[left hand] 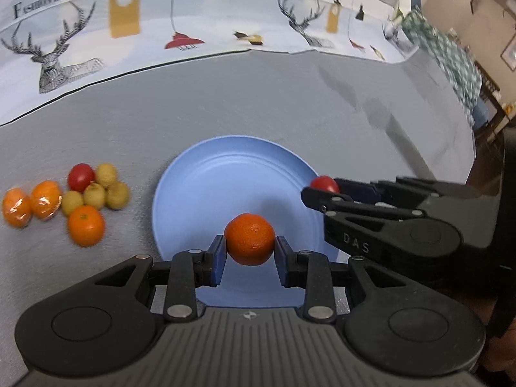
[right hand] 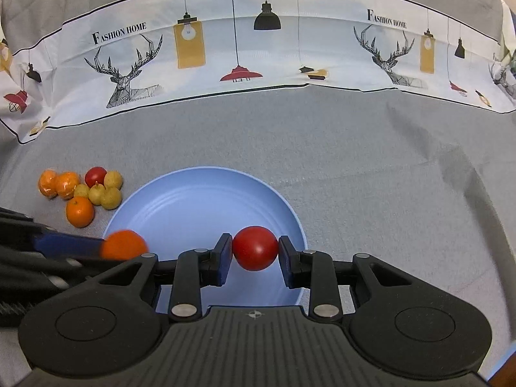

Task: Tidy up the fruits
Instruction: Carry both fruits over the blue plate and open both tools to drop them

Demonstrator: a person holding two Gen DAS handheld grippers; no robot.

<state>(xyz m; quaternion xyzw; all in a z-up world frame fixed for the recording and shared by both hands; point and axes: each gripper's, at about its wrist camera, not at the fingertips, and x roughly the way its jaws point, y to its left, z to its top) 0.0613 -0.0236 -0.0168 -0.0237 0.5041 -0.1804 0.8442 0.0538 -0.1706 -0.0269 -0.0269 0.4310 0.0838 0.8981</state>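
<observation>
My left gripper [left hand: 249, 251] is shut on an orange mandarin [left hand: 249, 239] and holds it over the near rim of a blue plate [left hand: 206, 177]. My right gripper [right hand: 255, 258] is shut on a red tomato [right hand: 255, 247] over the plate's [right hand: 180, 200] near right part. In the left wrist view the right gripper [left hand: 317, 190] comes in from the right with the tomato [left hand: 324, 183] at the plate's right rim. In the right wrist view the left gripper's mandarin [right hand: 124, 245] shows blurred at the plate's left rim.
A pile of fruit lies left of the plate on the grey cloth: a loose mandarin [left hand: 85, 225], two wrapped oranges [left hand: 30, 204], several yellow-green fruits [left hand: 106, 190] and a red tomato [left hand: 80, 176]. A printed cloth [right hand: 225, 51] backs the table. The table edge drops at the right [left hand: 474, 148].
</observation>
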